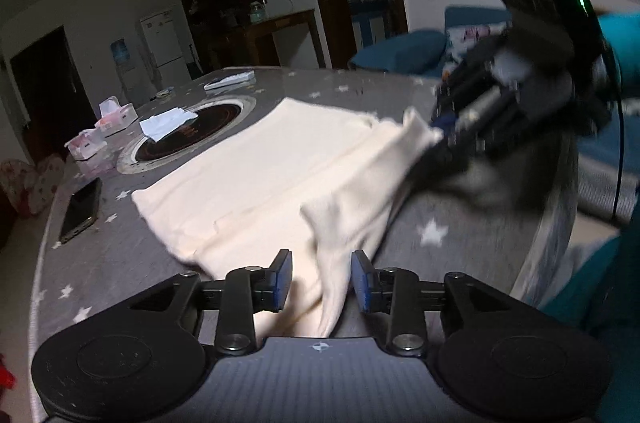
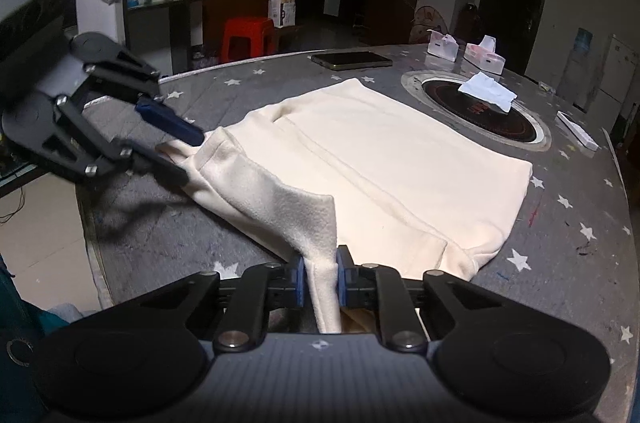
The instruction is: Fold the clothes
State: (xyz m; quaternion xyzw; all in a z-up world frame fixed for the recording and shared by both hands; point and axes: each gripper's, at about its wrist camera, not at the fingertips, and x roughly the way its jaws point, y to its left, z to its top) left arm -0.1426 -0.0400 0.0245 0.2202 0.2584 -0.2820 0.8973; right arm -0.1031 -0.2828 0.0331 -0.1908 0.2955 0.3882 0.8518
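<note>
Cloth (image 2: 400, 159), cream, lies on table (image 2: 560, 243); my right gripper (image 2: 320, 273) pinches its near corner, left gripper (image 1: 321, 281) gapes around the other (slack edge could slip free).

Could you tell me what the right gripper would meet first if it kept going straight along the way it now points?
The right gripper is shut on a fold of the cream garment, so it would at once push into more of that cloth spread on the table. Beyond it, probably the round inset hotplate, though depth is unclear.

Bare star-print table (image 2: 168, 223) by near edge, phone (image 2: 352, 60), tissue boxes (image 2: 484, 55) beyond
</note>
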